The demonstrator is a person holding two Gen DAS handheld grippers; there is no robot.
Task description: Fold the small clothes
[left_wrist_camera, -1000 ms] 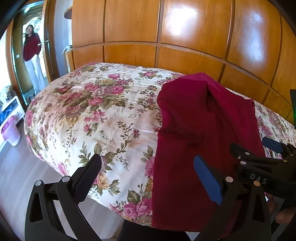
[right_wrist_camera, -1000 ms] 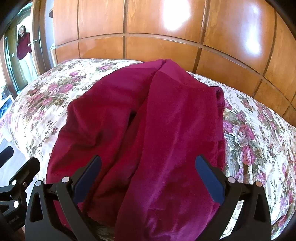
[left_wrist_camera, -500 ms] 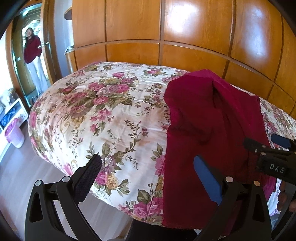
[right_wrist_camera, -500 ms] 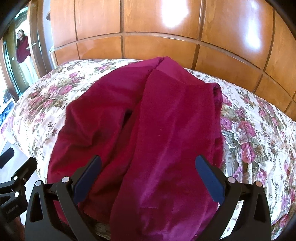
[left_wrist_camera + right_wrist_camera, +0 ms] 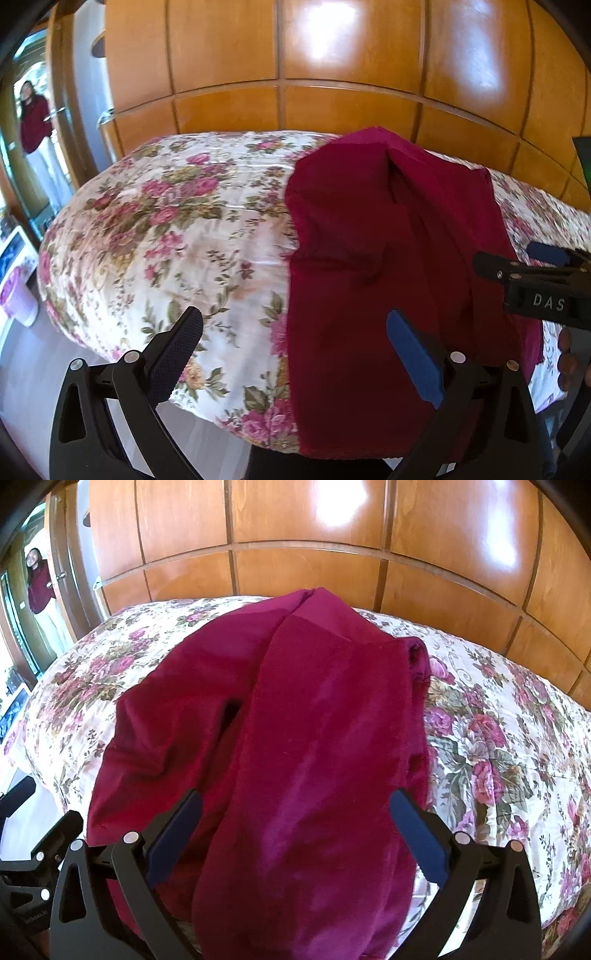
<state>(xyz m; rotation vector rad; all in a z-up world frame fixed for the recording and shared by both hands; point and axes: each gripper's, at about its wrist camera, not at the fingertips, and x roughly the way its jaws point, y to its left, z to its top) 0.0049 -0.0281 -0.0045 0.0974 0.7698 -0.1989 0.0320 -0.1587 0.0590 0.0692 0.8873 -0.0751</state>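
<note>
A dark red garment [image 5: 373, 280] lies lengthwise on a floral bedspread [image 5: 173, 229], its near end hanging over the bed's front edge. In the right wrist view the same garment [image 5: 295, 738] fills the middle, with a loose fold down its centre. My left gripper [image 5: 293, 347] is open, above the garment's left edge and the quilt. My right gripper [image 5: 295, 830] is open, straddling the garment's near end with nothing between its fingers. In the left wrist view the right gripper shows at the right [image 5: 532, 273], above the cloth.
Glossy wooden panelling [image 5: 332, 66] rises behind the bed. A person [image 5: 35, 136] in a red top stands in a doorway at far left. A lilac bin [image 5: 16, 299] and a white shelf sit on the floor to the left of the bed.
Both grippers have drifted slightly back and up from the bed, so the garment looks a bit farther off. Both stay open and the garment has not moved.
</note>
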